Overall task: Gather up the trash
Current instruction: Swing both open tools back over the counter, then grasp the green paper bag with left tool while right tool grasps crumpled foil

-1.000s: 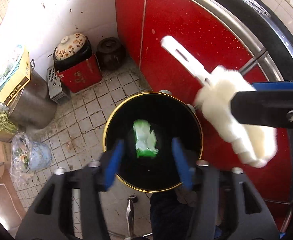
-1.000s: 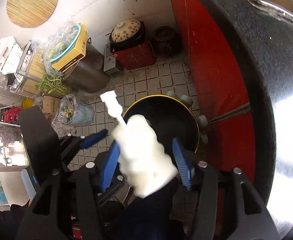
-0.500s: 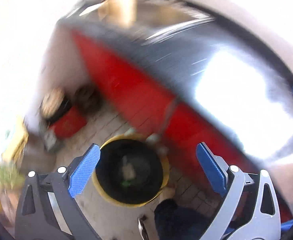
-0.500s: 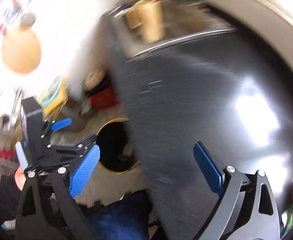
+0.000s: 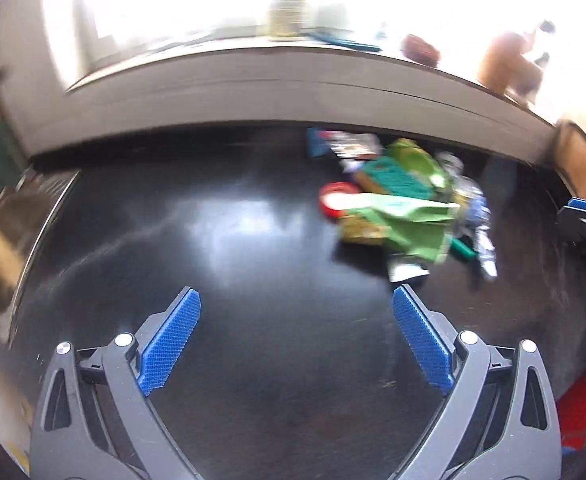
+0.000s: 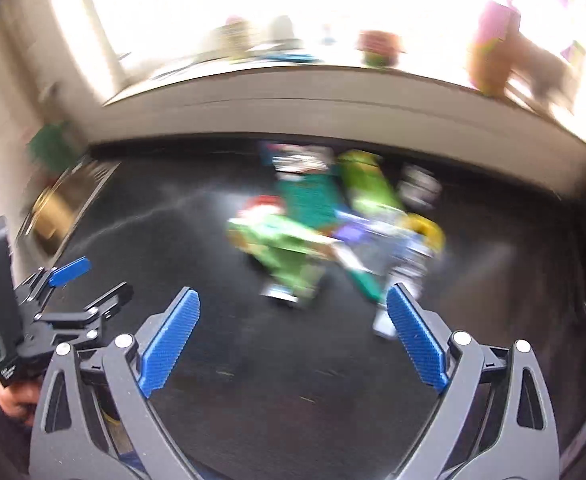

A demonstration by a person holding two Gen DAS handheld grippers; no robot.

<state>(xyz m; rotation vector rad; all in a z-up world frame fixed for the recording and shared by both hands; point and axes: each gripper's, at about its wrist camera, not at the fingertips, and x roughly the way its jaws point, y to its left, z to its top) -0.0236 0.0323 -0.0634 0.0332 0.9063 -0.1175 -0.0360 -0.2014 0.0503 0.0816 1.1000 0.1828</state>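
Both cameras have swung up from the bin on the floor to the black countertop, and the white brush the right tool carried a second ago is gone from its fingers.

Left wrist view: the left gripper (image 5: 296,338) hangs over bare black countertop (image 5: 253,240), its tongs spread wide and empty. The trash pile (image 5: 401,208), green wrappers, a red lid and foil scraps, lies ahead and to the right near the back wall.

Right wrist view: the right gripper (image 6: 293,338) is likewise apart and empty, with the pile (image 6: 333,228) just beyond its fingertips. The picture is smeared by motion, so single pieces are hard to tell apart. The likely risks: closing at this speed could pinch several loose wrappers at once, or sweep light foil off the edge
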